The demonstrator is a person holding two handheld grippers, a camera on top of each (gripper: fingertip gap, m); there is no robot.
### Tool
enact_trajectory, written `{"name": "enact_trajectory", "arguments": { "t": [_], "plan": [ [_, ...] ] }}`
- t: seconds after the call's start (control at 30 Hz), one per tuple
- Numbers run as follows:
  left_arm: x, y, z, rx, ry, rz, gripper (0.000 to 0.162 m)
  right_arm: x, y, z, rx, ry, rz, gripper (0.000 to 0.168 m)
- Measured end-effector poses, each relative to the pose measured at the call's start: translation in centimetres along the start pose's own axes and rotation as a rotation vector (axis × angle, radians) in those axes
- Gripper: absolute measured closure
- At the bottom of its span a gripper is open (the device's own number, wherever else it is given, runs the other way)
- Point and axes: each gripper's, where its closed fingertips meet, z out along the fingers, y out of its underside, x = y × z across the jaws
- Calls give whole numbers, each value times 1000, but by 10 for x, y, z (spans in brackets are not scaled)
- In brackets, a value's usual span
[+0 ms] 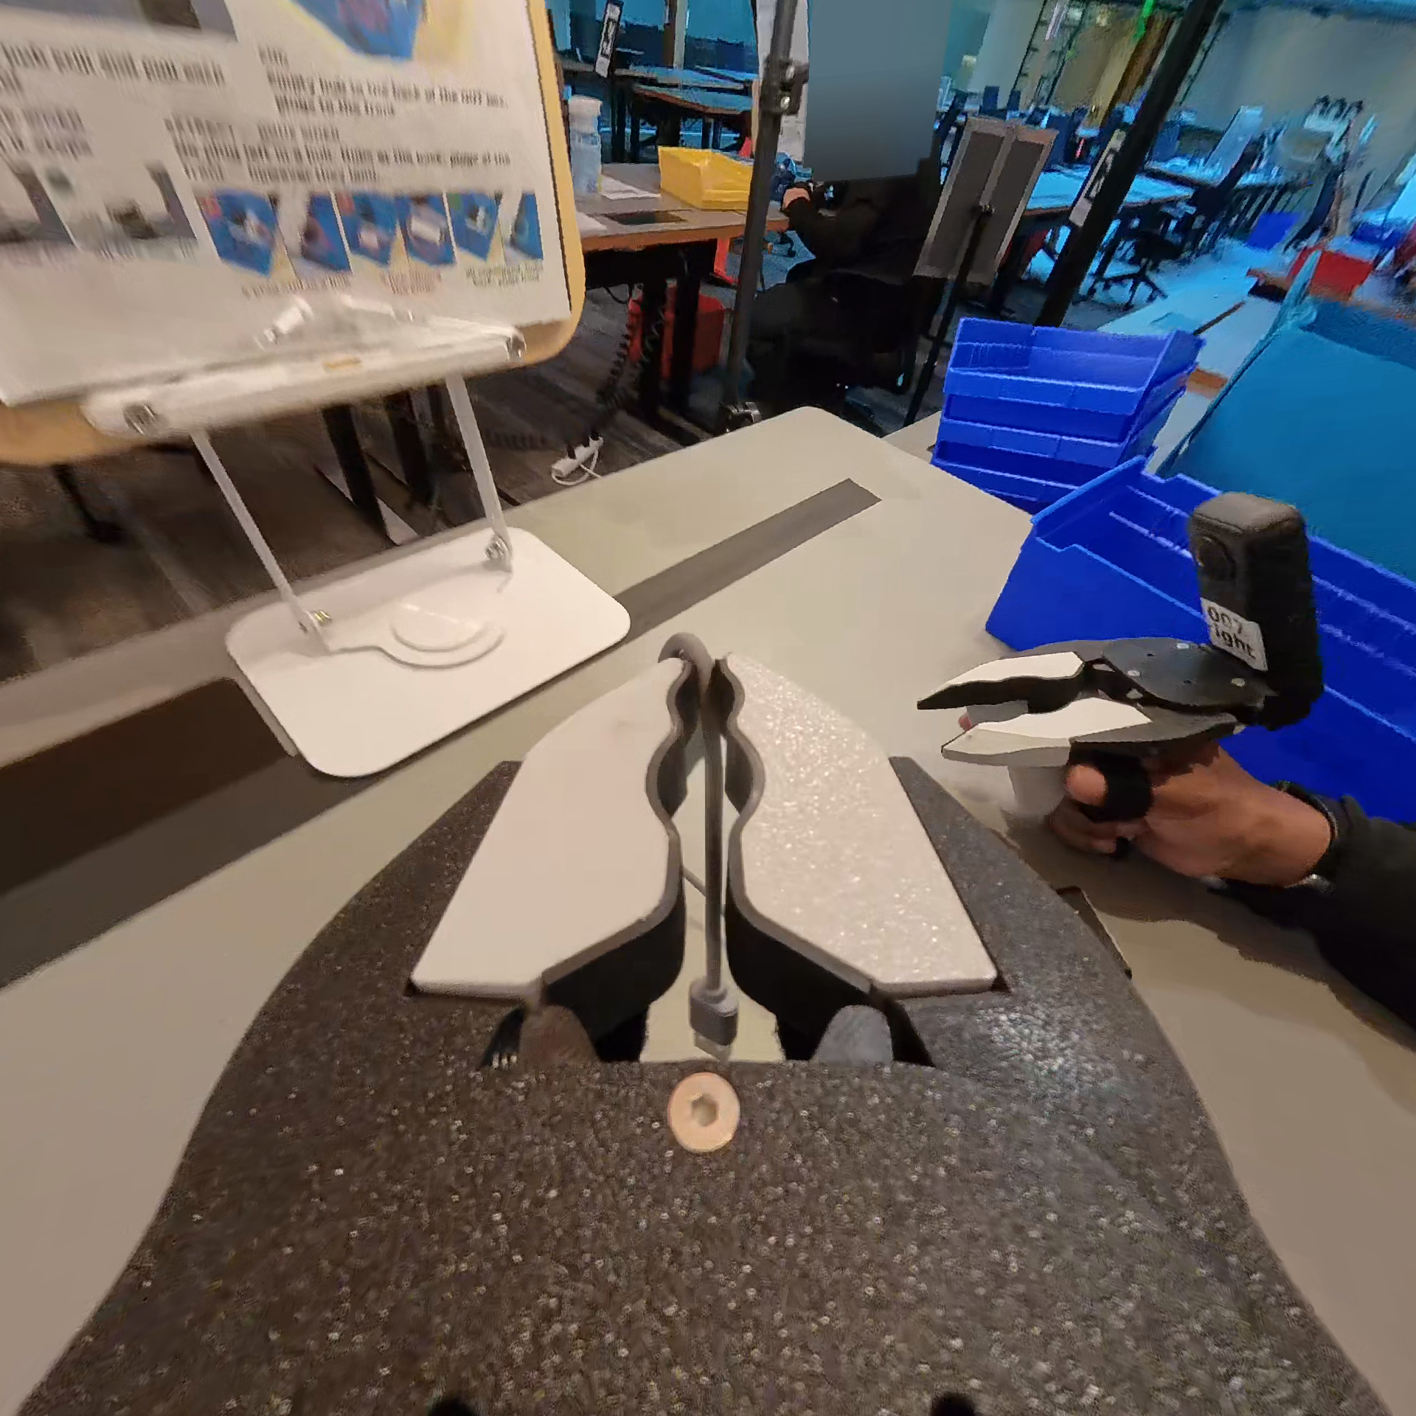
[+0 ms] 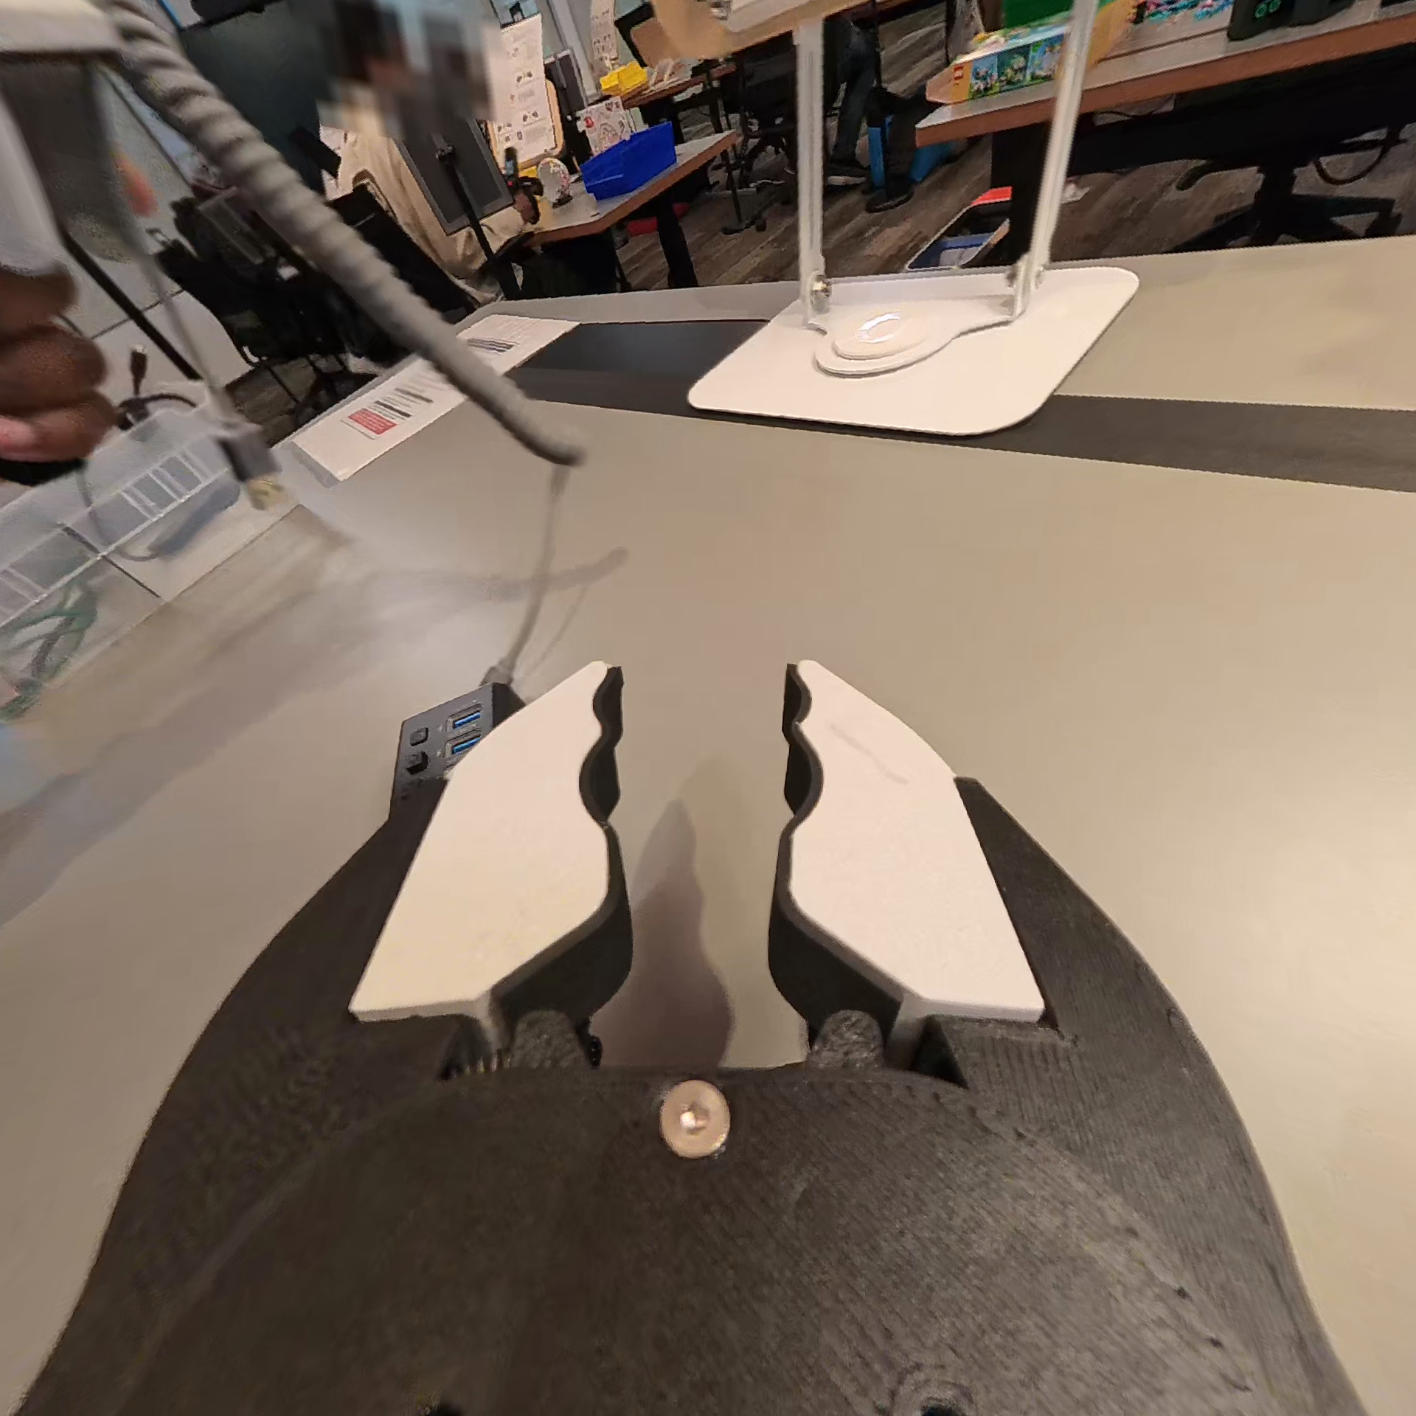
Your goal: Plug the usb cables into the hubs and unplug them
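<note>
My left gripper [image 1: 701, 674] is shut on a grey braided USB cable [image 1: 714, 843], pinched at the fingertips. The cable hangs down between the fingers and ends in a grey plug [image 1: 714, 1023] above the table. The cable also shows in the right wrist view [image 2: 345, 253], held up at the upper left, with its plug [image 2: 253, 460] dangling. A black USB hub [image 2: 444, 735] with blue ports lies on the table, partly hidden behind my right gripper's left finger. My right gripper [image 2: 701, 682] is open and empty, low over the table; it also shows in the left wrist view [image 1: 939, 728].
A white document stand [image 1: 429, 644] holding a printed sheet stands on the grey table [image 1: 804, 598], across a dark strip. Blue bins [image 1: 1073, 398] sit at the right. A clear plastic box [image 2: 99, 521] and a paper sheet [image 2: 398, 406] lie at the left edge. Some 20 cm of space lies between my two pairs of fingers. From the right gripper's tips to the black USB hub [image 2: 444, 735] is close to 12 cm.
</note>
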Motion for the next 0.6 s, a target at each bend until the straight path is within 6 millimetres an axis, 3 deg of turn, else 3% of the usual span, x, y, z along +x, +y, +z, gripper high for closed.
{"name": "enact_trajectory", "arguments": {
  "t": [0.13,0.27,0.47,0.6],
  "plan": [
    [-8,33,20,24,46,-177,158,-13,0,3,1,-31,-75,130],
    [-18,56,24,91,107,-392,158,-25,3,5,-15,-45,-160,131],
    [-18,64,22,227,203,-666,158,-45,13,11,-69,-71,-299,133],
    [-3,65,29,210,197,-642,158,-62,19,12,-114,-74,-423,134]
  ]
}}
